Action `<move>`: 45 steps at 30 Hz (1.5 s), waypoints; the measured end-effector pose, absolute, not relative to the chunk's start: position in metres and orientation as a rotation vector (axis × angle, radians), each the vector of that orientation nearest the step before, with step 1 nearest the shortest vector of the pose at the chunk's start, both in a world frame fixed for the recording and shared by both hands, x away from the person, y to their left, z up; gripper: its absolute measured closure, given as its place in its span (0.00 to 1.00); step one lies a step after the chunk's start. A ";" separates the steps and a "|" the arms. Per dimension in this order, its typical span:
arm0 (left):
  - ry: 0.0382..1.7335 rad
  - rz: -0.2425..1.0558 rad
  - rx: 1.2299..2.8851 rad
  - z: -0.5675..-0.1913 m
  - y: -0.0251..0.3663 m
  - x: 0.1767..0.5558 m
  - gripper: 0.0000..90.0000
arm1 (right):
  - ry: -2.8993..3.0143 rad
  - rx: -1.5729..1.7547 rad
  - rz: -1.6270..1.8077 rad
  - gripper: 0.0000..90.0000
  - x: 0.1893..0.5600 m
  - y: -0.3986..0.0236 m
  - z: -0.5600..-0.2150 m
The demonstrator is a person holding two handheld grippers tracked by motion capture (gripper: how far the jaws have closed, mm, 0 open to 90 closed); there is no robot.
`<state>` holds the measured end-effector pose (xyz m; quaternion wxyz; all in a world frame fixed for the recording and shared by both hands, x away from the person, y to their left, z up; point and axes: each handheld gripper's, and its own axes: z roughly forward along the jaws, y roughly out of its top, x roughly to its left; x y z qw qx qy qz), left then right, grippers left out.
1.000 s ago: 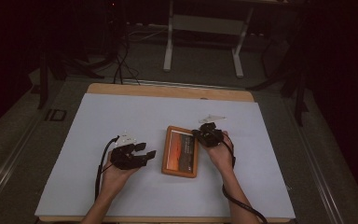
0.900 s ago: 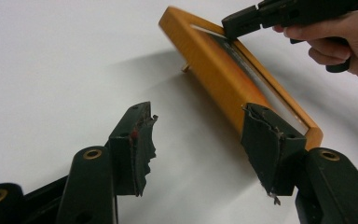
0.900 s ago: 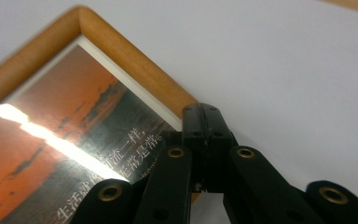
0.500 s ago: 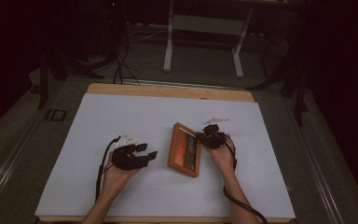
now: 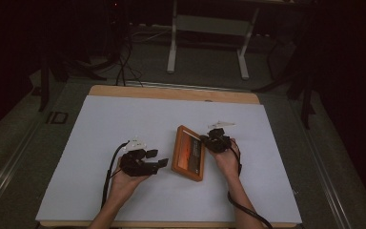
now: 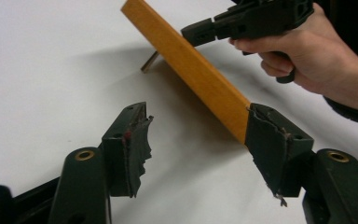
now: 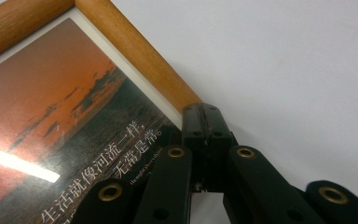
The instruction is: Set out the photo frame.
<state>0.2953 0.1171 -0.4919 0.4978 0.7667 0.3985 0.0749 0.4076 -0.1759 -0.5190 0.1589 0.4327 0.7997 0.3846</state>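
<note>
The right gripper point(image 5: 208, 141), jaws clamped on its edge, tilts the wooden picture frame point(image 5: 189, 153) up off the white table point(image 5: 100, 124), while the left gripper point(image 5: 158, 159), jaws just opening and holding nothing, waits beside it.

We're looking at a lab or test room, dimly lit, set up for recording: a wooden table point(image 5: 171, 93) topped with a plain white sheet point(image 5: 124, 124) stands on grey carpet floor point(image 5: 28, 143), black cables point(image 5: 124, 67) trail across it behind, a white metal desk frame point(image 5: 207, 28) sits at the back wall, and dark stands point(image 5: 307, 90) flank the table's sides
</note>
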 end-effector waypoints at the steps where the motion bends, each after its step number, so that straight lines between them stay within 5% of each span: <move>1: 0.972 0.167 1.850 -0.493 0.115 0.295 0.43 | 2.286 1.237 1.099 1.00 0.408 -0.176 -0.519; 15: 1.004 0.055 1.848 -0.505 0.086 0.295 0.33 | 2.272 1.232 1.111 1.00 0.406 -0.176 -0.520; 29: 1.074 -0.173 1.740 -0.523 0.065 0.309 0.45 | 2.266 1.215 1.109 1.00 0.405 -0.176 -0.521; 34: 1.104 -0.138 1.780 -0.522 0.058 0.308 0.56 | 2.267 1.222 1.106 1.00 0.405 -0.176 -0.521; 45: 1.173 -0.182 1.788 -0.516 0.057 0.312 0.61 | 2.264 1.224 1.109 1.00 0.406 -0.177 -0.521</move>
